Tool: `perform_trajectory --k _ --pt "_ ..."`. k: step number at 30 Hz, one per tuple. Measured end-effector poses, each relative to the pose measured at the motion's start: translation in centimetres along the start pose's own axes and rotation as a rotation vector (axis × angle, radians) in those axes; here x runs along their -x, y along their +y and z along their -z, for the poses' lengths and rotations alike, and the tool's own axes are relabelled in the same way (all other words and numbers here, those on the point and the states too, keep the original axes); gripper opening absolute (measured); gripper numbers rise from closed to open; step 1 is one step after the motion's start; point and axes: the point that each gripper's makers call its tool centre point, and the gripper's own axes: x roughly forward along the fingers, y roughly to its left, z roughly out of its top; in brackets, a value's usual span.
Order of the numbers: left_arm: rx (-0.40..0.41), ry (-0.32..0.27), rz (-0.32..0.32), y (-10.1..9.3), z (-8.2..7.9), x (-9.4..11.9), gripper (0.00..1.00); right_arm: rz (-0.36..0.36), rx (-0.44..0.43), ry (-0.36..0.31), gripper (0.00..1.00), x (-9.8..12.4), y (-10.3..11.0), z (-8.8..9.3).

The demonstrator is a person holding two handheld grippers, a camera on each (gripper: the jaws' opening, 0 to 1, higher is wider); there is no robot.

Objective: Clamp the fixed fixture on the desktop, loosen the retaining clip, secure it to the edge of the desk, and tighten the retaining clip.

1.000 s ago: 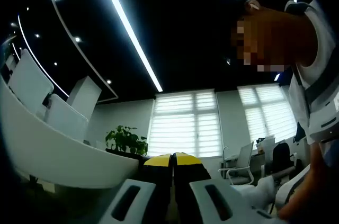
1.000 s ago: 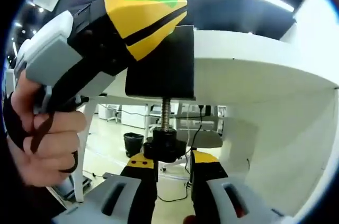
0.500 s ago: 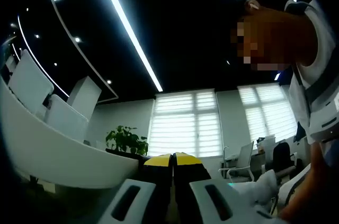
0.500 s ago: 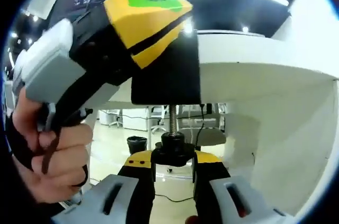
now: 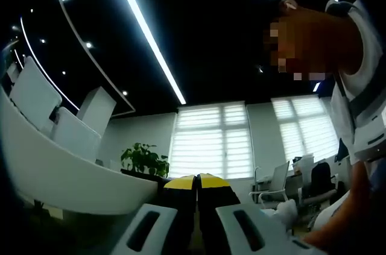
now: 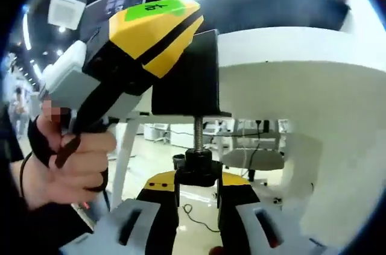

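In the right gripper view, the black clamp fixture point(image 6: 188, 80) sits against the rim of the white desk point(image 6: 289, 56). A threaded screw point(image 6: 198, 134) runs down from it to a black knob point(image 6: 198, 167). My right gripper point(image 6: 198, 181) is shut on that knob, a yellow tip on each side. My left gripper point(image 6: 175, 32), held by a hand point(image 6: 66, 164), comes in from the left and is shut on the fixture's black plate. In the left gripper view its jaws point(image 5: 196, 181) stand pressed close together, pointing up towards the ceiling.
The desk's underside and white leg point(image 6: 123, 158) frame the space below the fixture. Office chairs point(image 6: 250, 158) and a bin point(image 6: 178, 161) stand further back. In the left gripper view there are a curved white desk edge point(image 5: 54, 170), a plant point(image 5: 143, 160), windows and a person's torso point(image 5: 356, 116) at the right.
The right gripper view has shifted and rolled slightly, and the knob looks turned between my right jaws. The left gripper view is almost unchanged; a hand at its lower right moved a little.
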Motion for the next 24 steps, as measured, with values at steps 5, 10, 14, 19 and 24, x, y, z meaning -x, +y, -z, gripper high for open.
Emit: perform_trajectory --k 5,10,14,19,24 --pt "0.001 -0.002 0.002 0.0 -0.1 0.0 0.02 -0.109 0.052 0.001 0.15 -0.3 1.2 0.2" --pt "0.000 -0.002 0.004 0.0 0.0 0.0 0.02 -0.111 0.101 0.041 0.25 -0.6 2.2 1.5" --pt "-0.006 0.000 0.003 0.0 0.0 0.0 0.02 0.115 -0.158 0.104 0.35 1.6 0.7 2.4" --pt "0.003 -0.007 0.003 0.0 -0.1 0.0 0.02 0.344 -0.030 0.069 0.36 5.7 0.8 0.7" --pt "-0.006 -0.003 -0.004 0.0 -0.1 0.1 0.02 0.483 0.080 0.004 0.36 6.0 0.7 -1.9"
